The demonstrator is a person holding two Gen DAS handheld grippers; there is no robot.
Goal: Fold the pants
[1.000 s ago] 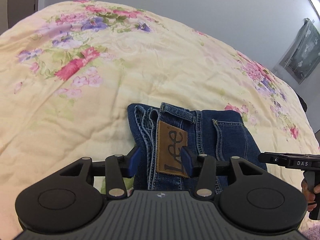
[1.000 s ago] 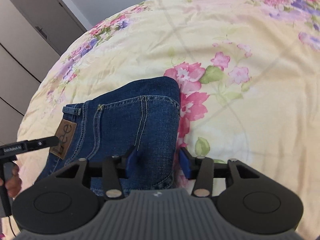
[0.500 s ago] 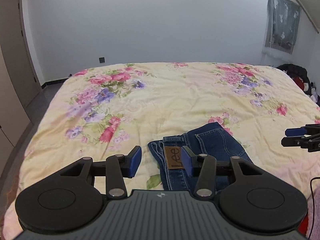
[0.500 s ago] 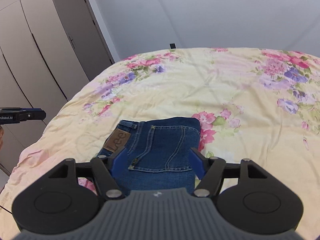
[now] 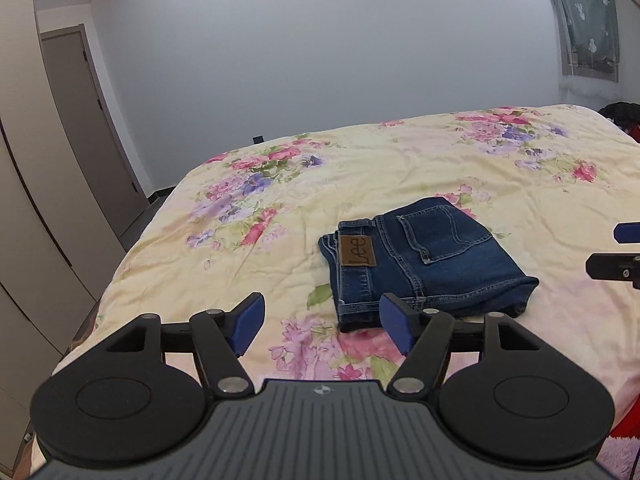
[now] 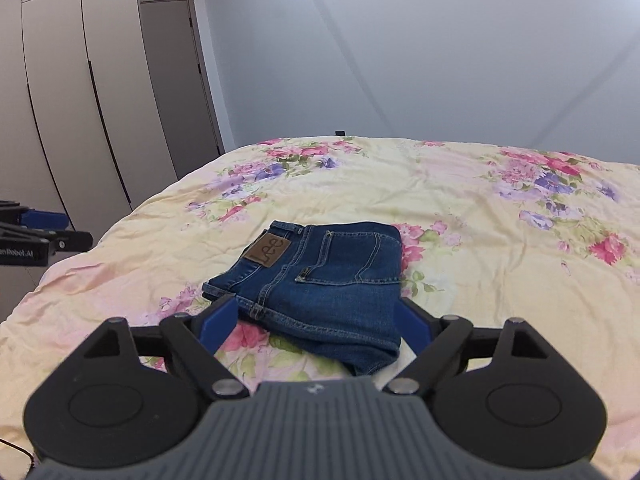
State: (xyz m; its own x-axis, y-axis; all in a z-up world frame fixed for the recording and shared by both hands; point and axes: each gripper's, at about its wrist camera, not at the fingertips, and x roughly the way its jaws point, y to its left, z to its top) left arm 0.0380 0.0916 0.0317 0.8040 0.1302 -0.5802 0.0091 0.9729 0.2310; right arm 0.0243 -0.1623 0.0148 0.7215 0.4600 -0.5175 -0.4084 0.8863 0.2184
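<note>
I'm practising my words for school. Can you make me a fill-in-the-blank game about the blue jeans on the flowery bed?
1. The jeans lie ____ into a small bundle.
2. The brown patch on them reads ____.
3. The left gripper and right gripper both have their jaws ____.
4. The jeans rest on a flowery ____.

Missing words: folded; Lee; open; bed

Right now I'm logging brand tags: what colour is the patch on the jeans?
Brown patch with dark "Lee" lettering, clearest in the right wrist view.
</note>
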